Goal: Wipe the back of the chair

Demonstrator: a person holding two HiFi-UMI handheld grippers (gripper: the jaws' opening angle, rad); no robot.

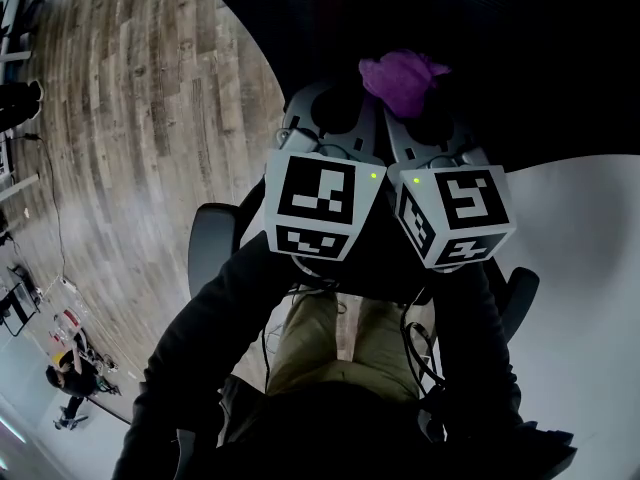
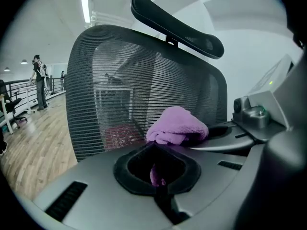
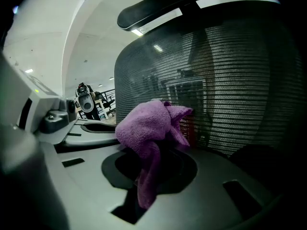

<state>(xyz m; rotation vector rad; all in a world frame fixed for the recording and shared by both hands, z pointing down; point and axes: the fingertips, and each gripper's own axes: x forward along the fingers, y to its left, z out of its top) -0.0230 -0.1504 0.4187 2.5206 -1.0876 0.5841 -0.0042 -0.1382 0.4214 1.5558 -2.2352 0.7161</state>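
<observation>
The chair's back (image 2: 120,80) is dark mesh with a black headrest (image 2: 177,25) on top; it fills the right gripper view (image 3: 230,80) and shows as a dark mass (image 1: 450,18) in the head view. A bunched purple cloth (image 1: 400,78) rests against the mesh, with my right gripper (image 1: 420,108) shut on it. The cloth (image 3: 148,128) drapes over the right gripper (image 3: 158,145) and hides its tips. My left gripper (image 1: 340,90) sits just left of it, apart from the cloth (image 2: 177,126). The left gripper (image 2: 154,145) has its jaws together with nothing held.
Wooden plank floor (image 1: 130,118) spreads to the left, and a pale curved surface (image 1: 590,268) lies to the right. Two dark armrests (image 1: 210,248) (image 1: 520,298) flank my legs. People stand far off by a railing (image 2: 38,80).
</observation>
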